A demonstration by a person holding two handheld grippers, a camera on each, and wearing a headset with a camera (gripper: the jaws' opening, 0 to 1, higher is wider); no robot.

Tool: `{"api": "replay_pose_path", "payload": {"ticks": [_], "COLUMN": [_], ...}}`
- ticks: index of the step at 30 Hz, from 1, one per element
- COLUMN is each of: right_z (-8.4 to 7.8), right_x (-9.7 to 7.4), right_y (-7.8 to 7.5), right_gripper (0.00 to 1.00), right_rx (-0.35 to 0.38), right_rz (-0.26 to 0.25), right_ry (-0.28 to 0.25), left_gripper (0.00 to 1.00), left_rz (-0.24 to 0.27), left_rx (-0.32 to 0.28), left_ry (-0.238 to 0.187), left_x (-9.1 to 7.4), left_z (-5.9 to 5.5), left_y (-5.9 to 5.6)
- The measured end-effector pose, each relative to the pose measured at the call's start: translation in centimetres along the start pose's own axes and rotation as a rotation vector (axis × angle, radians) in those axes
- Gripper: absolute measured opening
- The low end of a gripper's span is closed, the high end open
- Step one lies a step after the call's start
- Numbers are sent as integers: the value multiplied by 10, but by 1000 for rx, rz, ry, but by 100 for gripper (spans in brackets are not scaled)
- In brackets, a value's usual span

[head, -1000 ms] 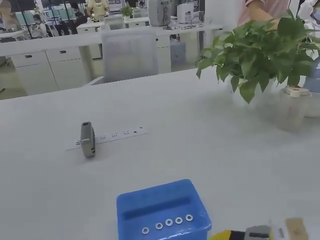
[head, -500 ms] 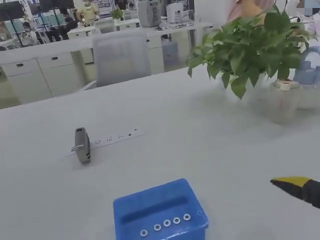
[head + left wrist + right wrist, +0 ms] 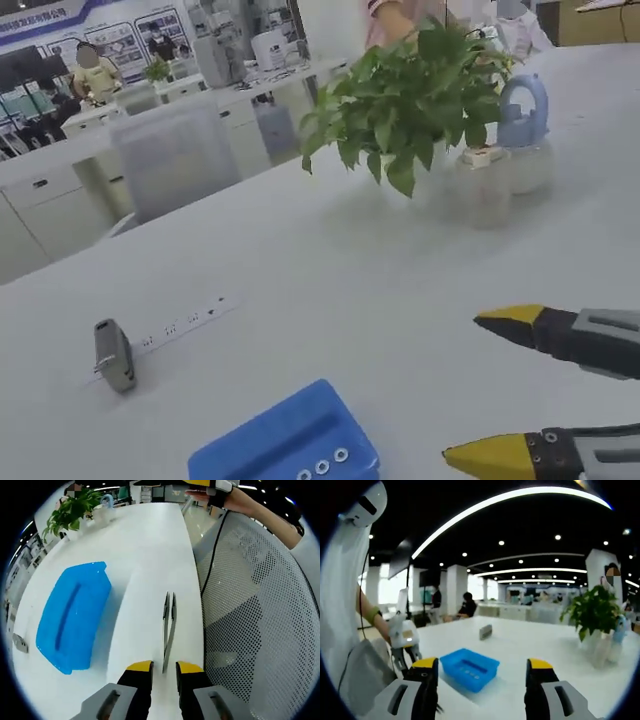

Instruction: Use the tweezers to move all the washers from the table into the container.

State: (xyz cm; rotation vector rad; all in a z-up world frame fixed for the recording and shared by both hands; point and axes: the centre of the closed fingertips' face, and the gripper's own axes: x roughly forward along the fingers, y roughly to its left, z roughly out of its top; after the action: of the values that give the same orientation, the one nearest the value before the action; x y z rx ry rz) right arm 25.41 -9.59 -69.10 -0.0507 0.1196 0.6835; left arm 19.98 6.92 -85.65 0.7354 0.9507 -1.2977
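White desks (image 3: 45,190), grey chair (image 3: 172,155), curved ceiling light strip (image 3: 520,495).

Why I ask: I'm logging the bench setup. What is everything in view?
table: 1, white, under everything
container: 1, blue, near table edge
washers: three visible, silver, in container
tweezers: 1, silver, on table beside container
plant: 1, green, far side of table
bottle: 1, blue, beside plant
power strip: 1, white, on table
adapter: 1, grey, at strip's end
chair: 1, grey, behind table
left gripper: 1, yellow-tipped, open, at tweezers' end
right gripper: 1, yellow-tipped, open, right of container
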Motion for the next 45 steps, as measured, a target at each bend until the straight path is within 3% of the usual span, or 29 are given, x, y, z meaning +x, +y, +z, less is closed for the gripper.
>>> {"api": "replay_pose_path", "payload": {"ticks": [4, 5, 8, 10, 11, 13, 14, 16, 17, 19, 21, 24, 25, 28, 30, 32, 35, 39, 42, 45], "right_z": [-3, -3, -9, -11, -13, -15, -15, -11, -9, -5, 1, 5, 6, 5, 3, -1, -7, -6, -6, -4], "right_x": [1, 1, 3, 4, 4, 3, 2, 0, -2, -4, -5, -2, -1, 4, 7, 7, 4, -3, -5, -5], "right_y": [-4, -3, -4, -5, -6, -10, -13, -19, -21, -24, -24, -15, -12, -6, -5, -8, -18, -27, -34, -36], "right_gripper": [70, 70, 71, 71, 71, 70, 69, 66, 65, 66, 67, 70, 72, 79, 85, 90, 95, 96, 96, 96], "right_rx": [13, 18, 27, 23, 22, 30, 32, 30, 30, 38, 50, 96, 108, 135, 136, 132, 114, 93, 95, 84], "right_rz": [-4, -2, -6, -14, -25, -49, -65, -100, -110, -131, -134, -94, -83, -55, -59, -81, -136, -201, -222, -235], "right_ry": [11, 13, 43, 54, 64, 78, 78, 61, 48, 27, -3, -31, -34, -29, -21, -2, 30, 21, 12, 5], "left_gripper": [35, 40, 51, 56, 59, 63, 66, 70, 73, 79, 86, 93, 95, 99, 99, 99, 99, 99, 99, 99], "left_rz": [75, 98, 159, 216, 230, 301, 356, 412, 449, 525, 584, 681, 705, 733, 748, 766, 794, 781, 820, 825], "left_rx": [-109, -143, -298, -372, -390, -459, -486, -540, -577, -608, -614, -617, -629, -707, -745, -741, -733, -693, -656, -666], "left_ry": [-89, -128, -274, -382, -401, -503, -583, -688, -763, -880, -968, -1044, -1088, -1186, -1209, -1199, -1102, -1107, -1059, -1053], "left_x": [-19, -24, -45, -61, -64, -79, -90, -105, -115, -133, -147, -167, -176, -189, -192, -192, -182, -181, -180, -180], "left_z": [-1, 0, 1, 2, 1, 1, 4, 6, 8, 11, 14, 11, 9, 0, -7, -9, -14, -4, -6, -9], "left_y": [6, 8, 12, 18, 19, 25, 30, 34, 36, 41, 42, 48, 51, 56, 58, 57, 58, 56, 55, 56]}}
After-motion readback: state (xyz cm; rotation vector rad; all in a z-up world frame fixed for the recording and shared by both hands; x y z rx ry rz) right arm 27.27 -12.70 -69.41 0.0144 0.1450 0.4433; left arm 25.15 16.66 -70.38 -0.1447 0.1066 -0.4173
